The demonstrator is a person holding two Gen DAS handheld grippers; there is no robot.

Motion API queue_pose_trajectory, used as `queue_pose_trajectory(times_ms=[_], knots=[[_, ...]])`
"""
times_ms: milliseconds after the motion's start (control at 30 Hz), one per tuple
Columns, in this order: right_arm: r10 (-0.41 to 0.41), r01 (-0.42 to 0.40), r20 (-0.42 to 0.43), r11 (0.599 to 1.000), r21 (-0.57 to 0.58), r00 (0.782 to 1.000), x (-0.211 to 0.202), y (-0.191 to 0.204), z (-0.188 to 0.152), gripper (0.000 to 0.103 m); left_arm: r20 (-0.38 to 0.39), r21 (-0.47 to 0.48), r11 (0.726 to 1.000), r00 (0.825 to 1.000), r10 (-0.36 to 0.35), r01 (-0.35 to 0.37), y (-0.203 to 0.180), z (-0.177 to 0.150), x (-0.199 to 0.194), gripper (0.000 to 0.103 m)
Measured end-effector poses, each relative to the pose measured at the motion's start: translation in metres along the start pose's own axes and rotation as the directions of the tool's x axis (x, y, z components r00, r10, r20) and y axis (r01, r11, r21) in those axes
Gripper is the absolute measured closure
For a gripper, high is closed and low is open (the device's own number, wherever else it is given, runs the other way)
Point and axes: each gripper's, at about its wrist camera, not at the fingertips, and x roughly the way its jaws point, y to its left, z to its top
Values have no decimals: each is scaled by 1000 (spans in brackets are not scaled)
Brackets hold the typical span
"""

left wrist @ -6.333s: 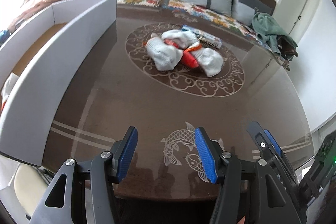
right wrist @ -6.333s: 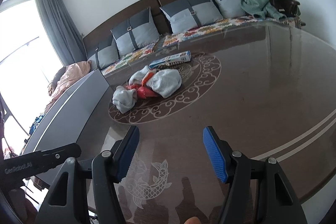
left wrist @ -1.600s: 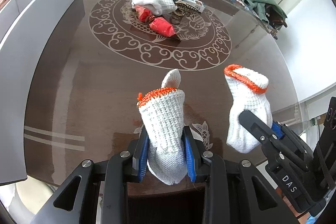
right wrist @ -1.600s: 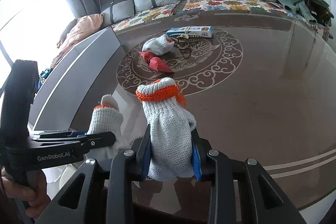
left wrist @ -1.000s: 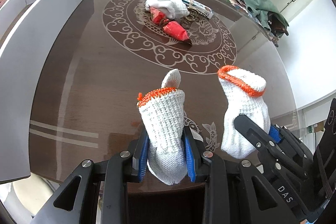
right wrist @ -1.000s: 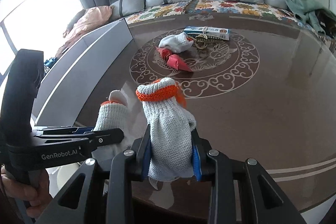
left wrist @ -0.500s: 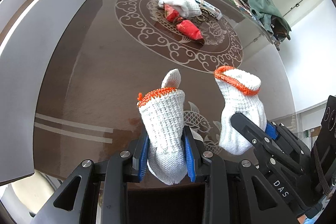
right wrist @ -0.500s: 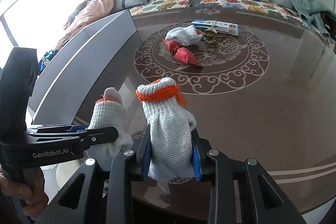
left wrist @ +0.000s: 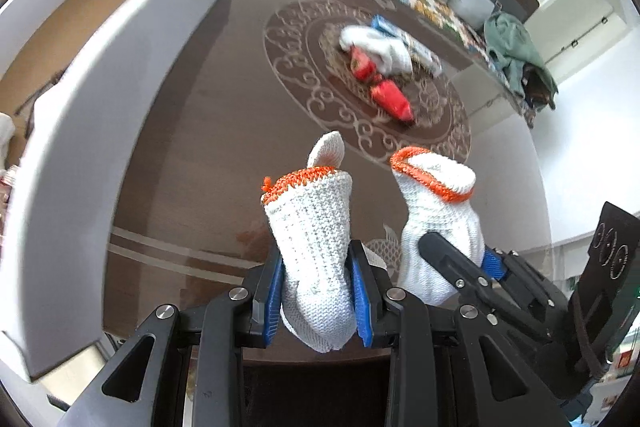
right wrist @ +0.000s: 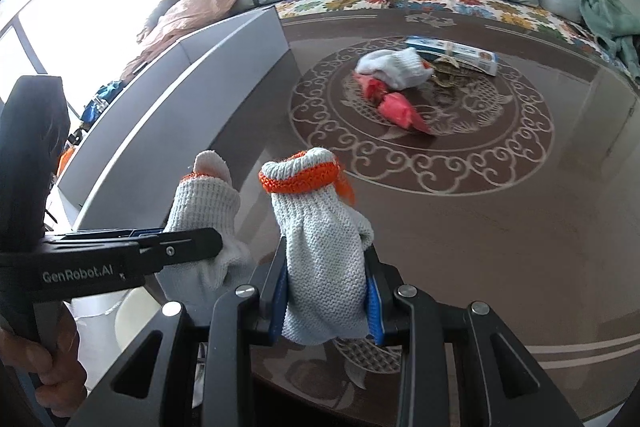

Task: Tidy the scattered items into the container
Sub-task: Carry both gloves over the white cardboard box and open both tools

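Left wrist view shows the left gripper (left wrist: pixel 316 301) with its blue fingers (left wrist: pixel 273 301) clamped on a white knitted glove with an orange cuff (left wrist: pixel 314 251). The glove stands up between them, cuff on top. Just beside it, the right gripper (left wrist: pixel 486 267) holds a second white knitted glove with an orange cuff (left wrist: pixel 436 211), and its fingers are clamped on that glove too. Both gloves hang above the near edge of the brown patterned counter (left wrist: pixel 192 155).

A big white cardboard box with a brown inside (left wrist: pixel 80 75) stands on the left side of the counter. Its near wall hides most of the inside. Only a bit of something white shows at the far left edge, and I cannot tell what it is.

Right wrist view shows more things lying near the middle of the counter, well apart from the box: a third white glove (right wrist: pixel 394 67), two red crumpled wrappers (right wrist: pixel 396 109), a long blue and white carton (right wrist: pixel 452 55) and a small tangle of brownish metal (right wrist: pixel 448 73). A hand (right wrist: pixel 36 367) holds the left gripper's handle.
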Motion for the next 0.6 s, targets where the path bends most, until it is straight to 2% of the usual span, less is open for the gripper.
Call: queue_pose_trajectory(times_ms=[267, 433, 600], knots=[[73, -71, 31, 995, -72, 997, 9, 37, 43, 71, 61, -84, 995, 997, -39, 45, 31, 28, -46, 73], [156, -145, 58, 976, -162, 986, 23, 78, 87, 71, 136, -156, 988, 990, 26, -4, 78, 59, -84, 73], [231, -191, 129, 945, -266, 964, 41, 127, 162, 71, 179, -259, 964, 977, 112, -63, 140, 113, -93, 73]])
